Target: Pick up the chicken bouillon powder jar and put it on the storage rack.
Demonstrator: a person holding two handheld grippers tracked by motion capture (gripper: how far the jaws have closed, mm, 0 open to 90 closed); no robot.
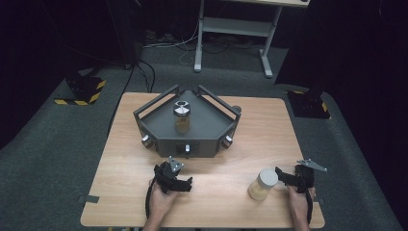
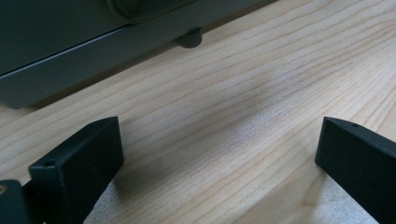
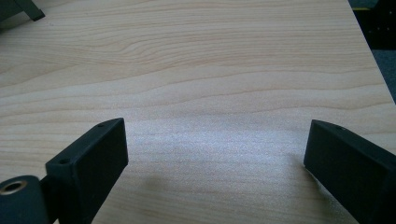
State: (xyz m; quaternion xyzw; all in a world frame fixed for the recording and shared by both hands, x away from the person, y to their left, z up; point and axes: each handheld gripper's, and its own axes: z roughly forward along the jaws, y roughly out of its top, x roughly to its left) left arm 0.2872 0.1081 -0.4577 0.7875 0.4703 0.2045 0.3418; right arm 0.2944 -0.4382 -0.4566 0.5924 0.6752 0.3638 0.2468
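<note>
Resting left gripper [image 1: 185, 184]: lower centre-left, jaws spread wide over bare wooden table [image 1: 240, 144]
Right gripper [image 1: 279, 174]: lower right, jaws apart, empty
White-lidded plastic jar of tan powder [image 1: 262, 185]: upright, just left of right gripper

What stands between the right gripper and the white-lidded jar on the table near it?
Nothing visible does. The right gripper rests open on the table, just right of the jar, with bare wood between its jaws.
</note>
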